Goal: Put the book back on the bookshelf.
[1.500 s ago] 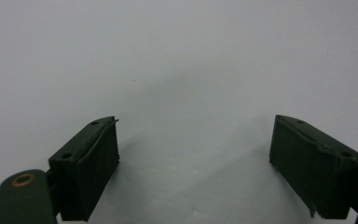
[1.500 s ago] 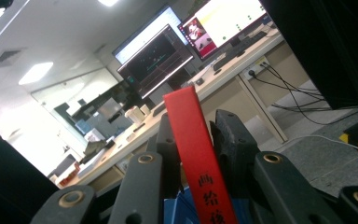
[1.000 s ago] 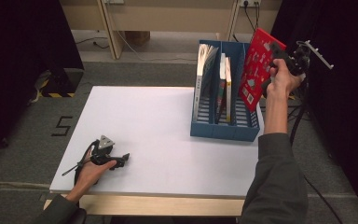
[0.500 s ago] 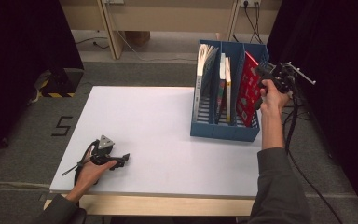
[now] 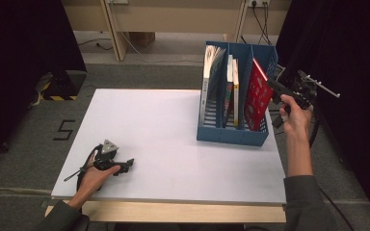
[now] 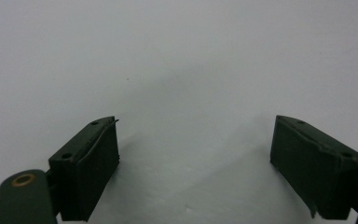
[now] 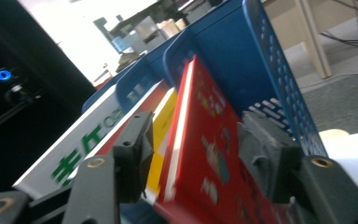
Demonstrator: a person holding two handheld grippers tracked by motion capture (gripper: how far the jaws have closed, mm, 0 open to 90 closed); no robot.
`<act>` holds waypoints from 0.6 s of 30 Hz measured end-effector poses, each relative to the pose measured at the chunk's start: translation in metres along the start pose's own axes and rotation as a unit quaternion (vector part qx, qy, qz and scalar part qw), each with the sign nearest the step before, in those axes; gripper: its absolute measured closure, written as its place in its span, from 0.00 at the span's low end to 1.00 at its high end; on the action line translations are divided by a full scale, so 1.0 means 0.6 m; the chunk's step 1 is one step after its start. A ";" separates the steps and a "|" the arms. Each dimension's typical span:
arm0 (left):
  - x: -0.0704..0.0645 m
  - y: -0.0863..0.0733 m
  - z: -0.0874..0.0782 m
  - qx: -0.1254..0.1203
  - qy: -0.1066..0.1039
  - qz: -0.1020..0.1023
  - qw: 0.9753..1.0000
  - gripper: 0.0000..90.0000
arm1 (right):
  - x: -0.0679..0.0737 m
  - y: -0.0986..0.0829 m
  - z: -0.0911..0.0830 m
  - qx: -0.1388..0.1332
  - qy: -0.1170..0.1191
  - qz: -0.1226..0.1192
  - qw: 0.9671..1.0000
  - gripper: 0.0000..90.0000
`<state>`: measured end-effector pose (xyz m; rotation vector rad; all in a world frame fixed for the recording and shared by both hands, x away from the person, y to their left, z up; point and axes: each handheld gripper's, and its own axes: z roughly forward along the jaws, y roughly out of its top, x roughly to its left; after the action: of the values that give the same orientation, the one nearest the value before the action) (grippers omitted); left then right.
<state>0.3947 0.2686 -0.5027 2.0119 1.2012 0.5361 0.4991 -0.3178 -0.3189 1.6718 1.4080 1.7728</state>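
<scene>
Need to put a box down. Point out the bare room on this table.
The white table is bare from the left gripper across to the blue file rack, and along the near edge. The far right corner is crowded: rack, red book, right gripper.

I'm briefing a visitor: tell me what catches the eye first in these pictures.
The red book stands out most, leaning in the rightmost slot of the blue file rack at the table's far right. The right gripper sits with its jaws apart on either side of that book. The left gripper rests open on the white table near its front left corner.
</scene>
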 end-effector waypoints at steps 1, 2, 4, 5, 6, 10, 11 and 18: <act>0.000 0.000 0.000 -0.001 -0.001 -0.001 1.000 0.16 | 0.000 -0.002 -0.006 0.003 0.003 -0.007 1.000 0.48; 0.000 0.000 0.000 0.000 0.000 0.000 1.000 0.16 | 0.000 -0.007 -0.012 0.005 -0.002 -0.021 1.000 0.48; 0.000 0.000 0.000 0.000 -0.001 0.000 1.000 0.16 | -0.001 -0.014 -0.022 0.013 -0.004 -0.040 0.999 0.47; 0.000 0.000 0.000 0.000 -0.001 0.000 1.000 0.16 | -0.001 -0.018 -0.026 0.016 0.001 -0.040 0.999 0.47; 0.000 0.000 0.000 0.000 -0.001 0.000 1.000 0.16 | -0.001 -0.022 -0.030 0.019 0.001 -0.049 0.999 0.47; -0.001 0.000 0.000 -0.001 -0.001 0.001 1.000 0.16 | -0.001 -0.045 -0.041 0.032 -0.010 -0.089 0.995 0.47; -0.001 0.000 0.000 -0.001 -0.001 0.001 1.000 0.16 | -0.003 -0.051 -0.041 0.032 -0.004 -0.088 0.996 0.47; 0.000 0.000 0.000 0.002 0.000 0.000 1.000 0.16 | -0.015 -0.084 -0.035 0.038 -0.022 -0.101 0.994 0.52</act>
<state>0.3948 0.2688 -0.5025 2.0142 1.2030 0.5331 0.4641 -0.3106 -0.3608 1.5338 1.5827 1.5814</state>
